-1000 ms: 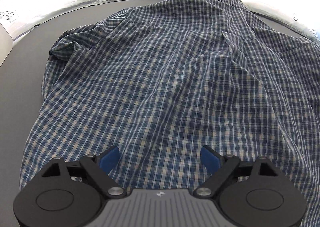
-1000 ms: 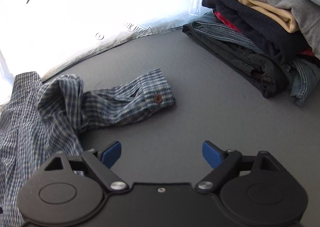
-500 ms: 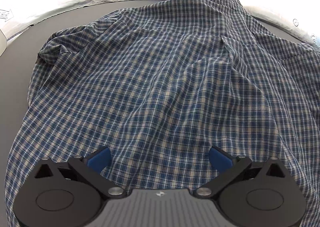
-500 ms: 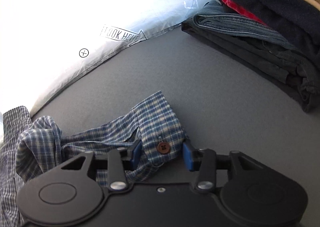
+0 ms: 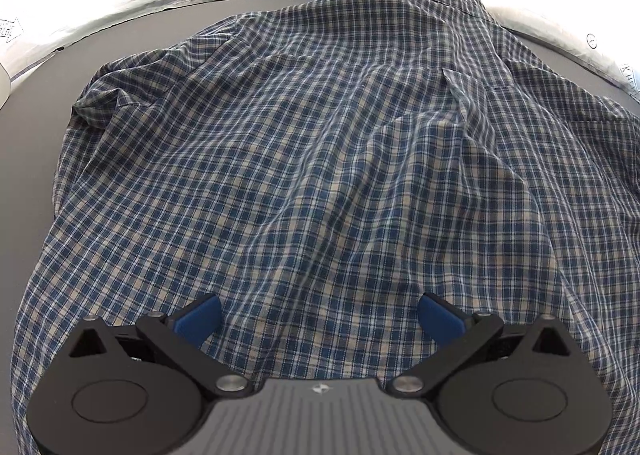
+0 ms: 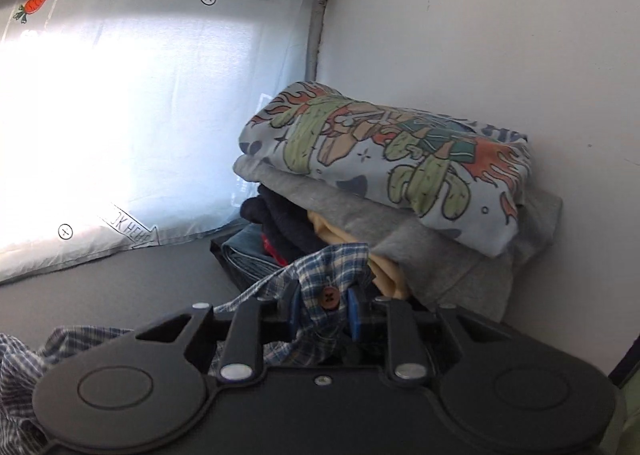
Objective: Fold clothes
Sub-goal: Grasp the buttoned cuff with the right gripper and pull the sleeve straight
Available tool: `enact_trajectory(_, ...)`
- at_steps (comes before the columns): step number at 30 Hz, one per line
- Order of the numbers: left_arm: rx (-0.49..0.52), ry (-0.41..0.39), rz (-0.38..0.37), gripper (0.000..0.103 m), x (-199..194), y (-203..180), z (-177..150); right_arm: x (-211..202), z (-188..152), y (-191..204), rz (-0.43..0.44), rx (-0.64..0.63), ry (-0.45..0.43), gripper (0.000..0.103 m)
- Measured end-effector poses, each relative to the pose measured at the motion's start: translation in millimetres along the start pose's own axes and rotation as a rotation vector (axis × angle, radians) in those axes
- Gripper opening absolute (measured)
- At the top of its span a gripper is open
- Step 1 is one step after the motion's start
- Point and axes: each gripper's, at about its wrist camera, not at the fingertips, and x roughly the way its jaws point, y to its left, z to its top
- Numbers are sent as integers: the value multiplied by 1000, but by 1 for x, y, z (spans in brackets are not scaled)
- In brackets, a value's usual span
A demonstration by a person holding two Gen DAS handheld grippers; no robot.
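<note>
A blue and cream checked shirt (image 5: 320, 159) lies spread, wrinkled, on the dark grey table (image 5: 28, 159), collar at the far side. My left gripper (image 5: 318, 317) is open and empty, hovering just above the shirt's near part. My right gripper (image 6: 324, 309) is shut on the shirt's sleeve cuff (image 6: 328, 275), with its brown button between the blue pads, and holds it lifted above the table. The rest of the sleeve (image 6: 24, 359) trails down to the lower left.
A stack of folded clothes (image 6: 400, 183), with a cactus-print garment on top, stands against the white wall (image 6: 500, 35) right behind the lifted cuff. A bright translucent plastic sheet (image 6: 120, 115) hangs along the table's far edge.
My right gripper moved onto the sleeve cuff, shut on it, and has lifted it up off the table toward the clothes stack. My left gripper stayed open, shifting slightly over the shirt.
</note>
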Motion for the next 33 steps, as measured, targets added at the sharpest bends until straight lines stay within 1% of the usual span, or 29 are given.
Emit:
enact_trajectory(12, 6, 25, -2, 103, 1, 0, 6, 22, -79, -75, -154, 91, 286, 25)
enact_trajectory(14, 6, 23, -2, 103, 2, 1, 6, 30, -92, -84, -163, 114, 353, 26)
enact_trajectory(15, 6, 21, -2, 103, 2, 1, 6, 31, -97, -86, -161, 137, 357, 29)
enact_trajectory(17, 6, 19, -1, 103, 3, 0, 6, 32, -102, -90, -166, 175, 352, 39)
enact_trajectory(19, 4, 18, 0, 103, 2, -1, 7, 32, -102, -93, -164, 199, 331, 59)
enact_trajectory(21, 2, 18, 2, 103, 2, -3, 6, 35, -101, -97, -153, 217, 307, 67)
enact_trajectory(22, 0, 18, 3, 103, 2, -3, 6, 36, -100, -99, -149, 226, 297, 69)
enact_trajectory(24, -5, 24, 5, 103, 2, -4, 7, 45, -99, -102, -146, 233, 306, 69)
enact_trajectory(25, -7, 27, 7, 103, 2, -5, 7, 47, -99, -101, -145, 221, 310, 63)
enact_trajectory(26, -8, 30, 8, 103, 1, -5, 8, 50, -100, -101, -144, 209, 314, 60)
enact_trajectory(27, -9, 32, 8, 103, 1, -5, 8, 53, -100, -100, -140, 193, 316, 41)
enact_trajectory(28, -10, 33, 9, 103, 1, -6, 8, 54, -99, -97, -132, 154, 312, 37)
enact_trajectory(31, -11, 28, 9, 103, 1, -5, 8, 58, -97, -85, -229, 1, 286, 35)
enact_trajectory(33, -13, 16, 10, 103, 1, -4, 7, 61, -96, -78, -257, -43, 281, 35)
